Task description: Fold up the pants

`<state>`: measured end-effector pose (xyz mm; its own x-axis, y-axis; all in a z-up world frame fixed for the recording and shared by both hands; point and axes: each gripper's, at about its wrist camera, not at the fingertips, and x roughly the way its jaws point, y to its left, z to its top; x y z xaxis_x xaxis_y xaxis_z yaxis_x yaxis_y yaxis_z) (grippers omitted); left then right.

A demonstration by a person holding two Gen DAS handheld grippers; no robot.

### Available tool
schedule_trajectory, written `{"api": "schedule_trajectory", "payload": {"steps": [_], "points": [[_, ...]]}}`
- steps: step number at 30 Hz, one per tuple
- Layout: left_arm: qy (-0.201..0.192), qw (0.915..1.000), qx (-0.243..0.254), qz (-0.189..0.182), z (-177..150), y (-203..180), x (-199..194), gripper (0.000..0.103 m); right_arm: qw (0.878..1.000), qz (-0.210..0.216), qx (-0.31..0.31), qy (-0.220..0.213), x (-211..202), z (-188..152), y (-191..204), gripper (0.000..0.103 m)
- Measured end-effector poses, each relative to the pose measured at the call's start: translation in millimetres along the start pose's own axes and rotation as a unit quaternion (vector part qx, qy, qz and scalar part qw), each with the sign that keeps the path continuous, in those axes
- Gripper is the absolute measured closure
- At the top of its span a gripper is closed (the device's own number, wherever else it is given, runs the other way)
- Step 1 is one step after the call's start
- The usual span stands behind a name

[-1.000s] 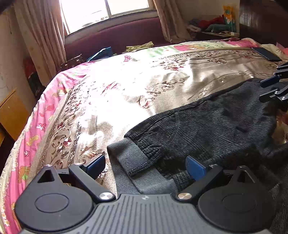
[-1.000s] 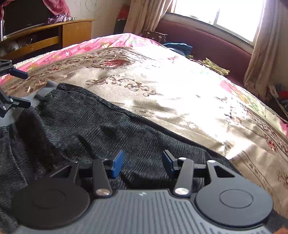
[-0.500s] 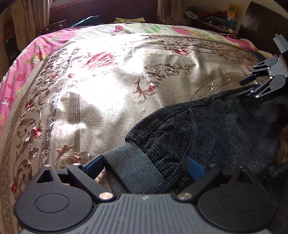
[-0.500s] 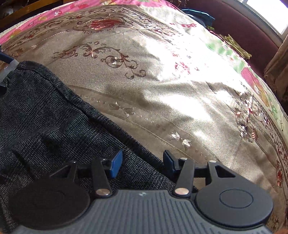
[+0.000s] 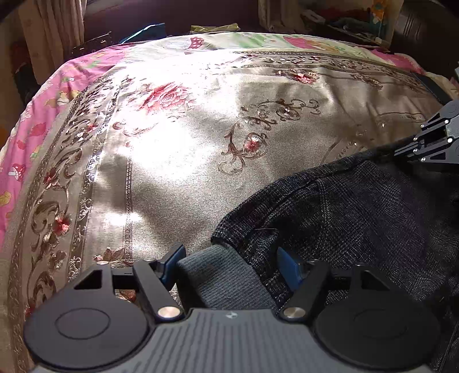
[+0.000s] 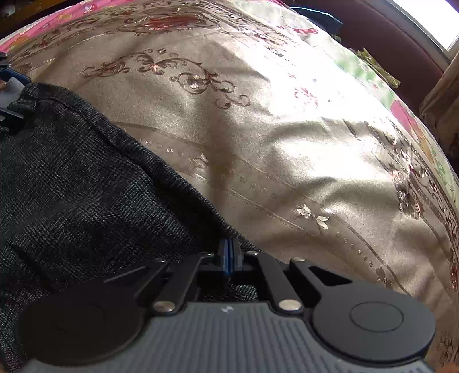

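Dark grey knitted pants (image 5: 358, 212) lie on the bed, with a lighter grey ribbed waistband (image 5: 223, 281) at the near corner. My left gripper (image 5: 229, 262) is open, its blue pads on either side of the waistband corner. My right gripper (image 6: 229, 254) is shut on the far edge of the pants (image 6: 86, 186); it also shows in the left wrist view (image 5: 430, 143) at the right edge. The left gripper's blue fingertips (image 6: 14, 76) show at the far left of the right wrist view.
The bed is covered with a beige satin spread (image 5: 200, 143) with floral embroidery and a pink border (image 5: 43, 97). A dark maroon headboard or sofa (image 6: 387, 37) runs along the far side. Clothes (image 5: 212, 28) lie beyond the bed.
My right gripper has closed on the pants' edge; it was open half a second ago. Both grippers have come down closer to the bed. The left gripper stays open around the waistband.
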<state>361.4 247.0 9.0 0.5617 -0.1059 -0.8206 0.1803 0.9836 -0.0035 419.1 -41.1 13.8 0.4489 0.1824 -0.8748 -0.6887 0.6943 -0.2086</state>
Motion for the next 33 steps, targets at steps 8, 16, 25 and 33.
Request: {"api": "schedule_trajectory", "payload": {"steps": [8, 16, 25, 33], "points": [[-0.044, 0.999, 0.011, 0.004, -2, -6, -50, 0.08, 0.994, -0.008, 0.041, -0.097, -82, -22, 0, 0.103], [-0.084, 0.9942, 0.062, -0.027, -38, -66, -96, 0.08, 0.986, -0.008, 0.057, -0.154, -128, -84, 18, 0.103], [-0.12, 0.9822, 0.107, -0.098, -133, -131, -227, 0.088, 0.981, -0.06, -0.036, -0.183, -194, -147, 87, 0.098], [-0.147, 0.9793, 0.139, -0.009, -135, -137, -189, 0.069, 0.977, -0.098, -0.102, -0.16, -159, -132, 121, 0.086]]}}
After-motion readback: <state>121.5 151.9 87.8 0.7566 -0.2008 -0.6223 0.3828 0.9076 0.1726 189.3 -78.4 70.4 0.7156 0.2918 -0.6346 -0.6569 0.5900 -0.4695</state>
